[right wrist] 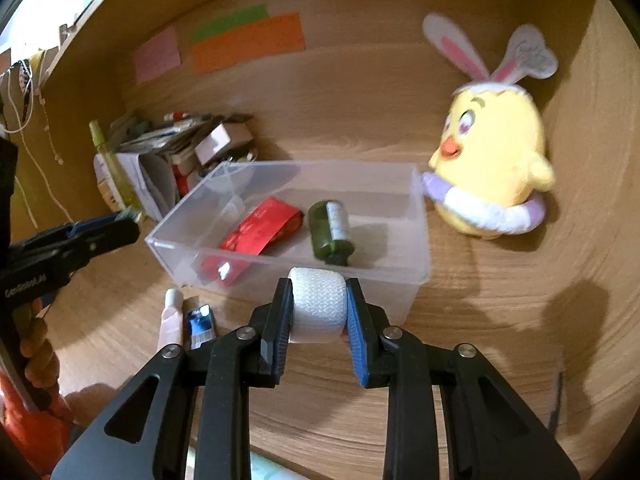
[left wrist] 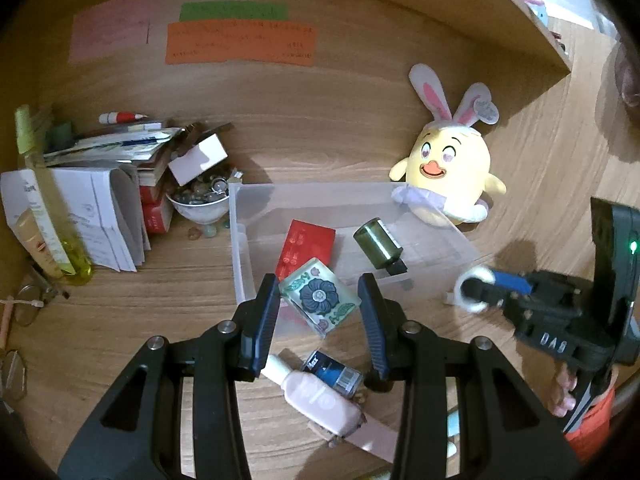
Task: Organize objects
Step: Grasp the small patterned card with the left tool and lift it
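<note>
A clear plastic box (left wrist: 440, 222) (right wrist: 420, 220) sits on the wooden desk and holds a red packet (left wrist: 306, 246) (right wrist: 260, 228) and a dark green bottle (left wrist: 378, 246) (right wrist: 332, 232). My left gripper (left wrist: 320, 292) is shut on a green flower-printed tile (left wrist: 318, 298), held above the box's near left corner. My right gripper (right wrist: 318, 298) is shut on a white tape roll (right wrist: 318, 306) (left wrist: 474, 288) just before the box's near wall. A pink tube (left wrist: 316, 394) (right wrist: 170, 318) and a blue bottle (left wrist: 334, 372) (right wrist: 200, 324) lie on the desk in front of the box.
A yellow chick plush with bunny ears (left wrist: 450, 160) (right wrist: 492, 160) stands right of the box. Stacked papers, small boxes and a bowl of beads (left wrist: 198, 196) crowd the back left. A yellow-green spray bottle (left wrist: 48, 200) leans there. Glasses (left wrist: 28, 300) lie at the far left.
</note>
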Demonstrator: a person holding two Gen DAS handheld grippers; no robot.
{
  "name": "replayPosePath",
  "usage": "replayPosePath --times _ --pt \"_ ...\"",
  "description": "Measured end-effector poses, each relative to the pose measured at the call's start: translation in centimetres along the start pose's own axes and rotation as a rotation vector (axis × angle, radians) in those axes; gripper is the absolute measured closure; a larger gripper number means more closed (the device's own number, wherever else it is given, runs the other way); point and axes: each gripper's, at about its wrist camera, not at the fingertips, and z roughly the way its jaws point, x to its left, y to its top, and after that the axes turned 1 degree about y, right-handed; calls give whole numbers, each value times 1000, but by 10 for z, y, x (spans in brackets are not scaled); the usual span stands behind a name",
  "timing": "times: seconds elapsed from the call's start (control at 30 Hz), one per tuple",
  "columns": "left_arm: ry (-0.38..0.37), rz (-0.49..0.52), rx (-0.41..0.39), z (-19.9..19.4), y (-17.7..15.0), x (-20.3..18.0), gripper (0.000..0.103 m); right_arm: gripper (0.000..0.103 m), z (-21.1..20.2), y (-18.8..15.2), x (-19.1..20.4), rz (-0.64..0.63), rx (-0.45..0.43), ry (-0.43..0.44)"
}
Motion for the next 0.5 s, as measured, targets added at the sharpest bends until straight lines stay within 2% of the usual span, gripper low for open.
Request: replayPosePath --times 0.27,0.5 --pt "1 7 37 18 -4 0 63 79 37 -26 11 -29 137 36" --pt "-3 3 46 23 -1 2 63 78 41 -40 20 -97 181 17"
